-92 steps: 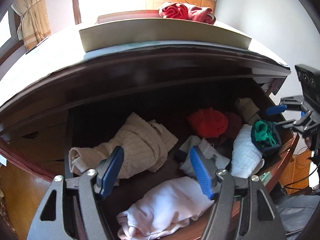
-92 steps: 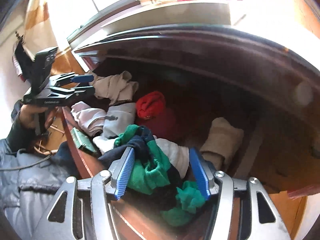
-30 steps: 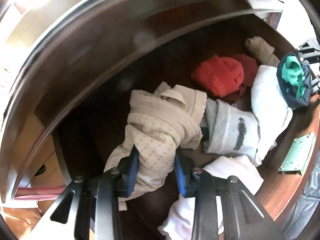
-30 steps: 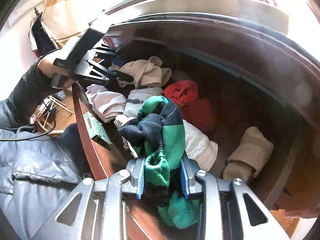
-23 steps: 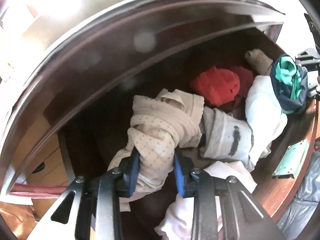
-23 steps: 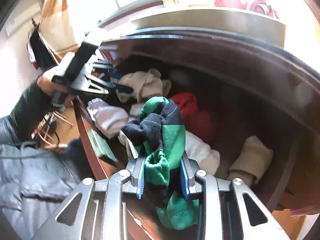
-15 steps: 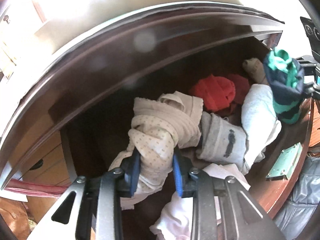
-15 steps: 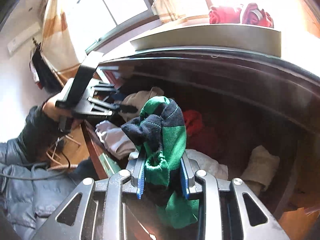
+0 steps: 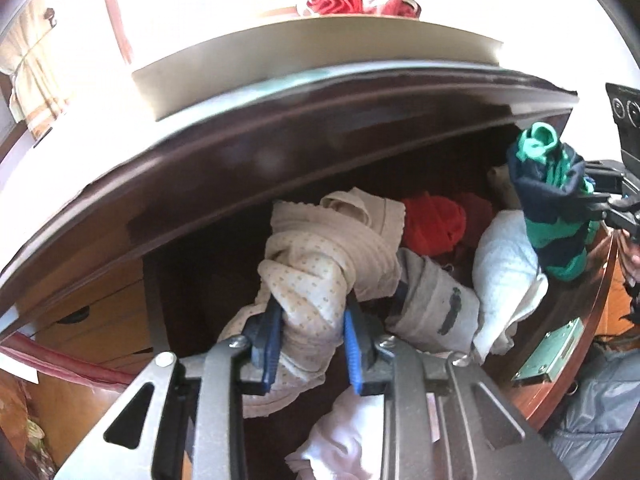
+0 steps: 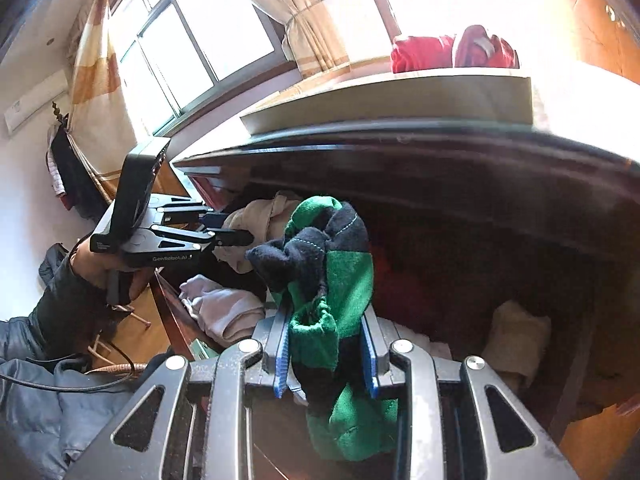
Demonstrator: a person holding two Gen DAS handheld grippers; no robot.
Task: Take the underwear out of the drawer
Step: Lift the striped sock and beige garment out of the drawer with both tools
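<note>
A dark wooden drawer (image 9: pixel 568 368) stands pulled out under a dresser top, with rolled garments inside. My left gripper (image 9: pixel 312 344) is shut on a cream dotted underwear bundle (image 9: pixel 320 276), its blue pads pressing both sides, and the bundle hangs above the drawer floor. My right gripper (image 10: pixel 326 350) is shut on a green and navy striped underwear (image 10: pixel 332 280), held up over the drawer's front right. In the left wrist view that striped piece (image 9: pixel 556 204) hangs at the right edge. The right wrist view shows the left gripper (image 10: pixel 230 228) at the cream bundle (image 10: pixel 260 220).
Still in the drawer lie a red roll (image 9: pixel 434 222), a grey-white roll (image 9: pixel 436 308), a white roll (image 9: pixel 504 264), a pale pink piece (image 9: pixel 344 440) and a beige roll (image 10: pixel 514 336). A flat box (image 9: pixel 320 52) with red cloth (image 9: pixel 360 0) sits on the dresser top. A person's padded jacket (image 10: pixel 48 392) is lower left.
Both grippers have risen, each with its garment. The cream bundle lifted off the drawer floor, and the striped piece climbed to the drawer opening's top. Both views now take in the dresser top.
</note>
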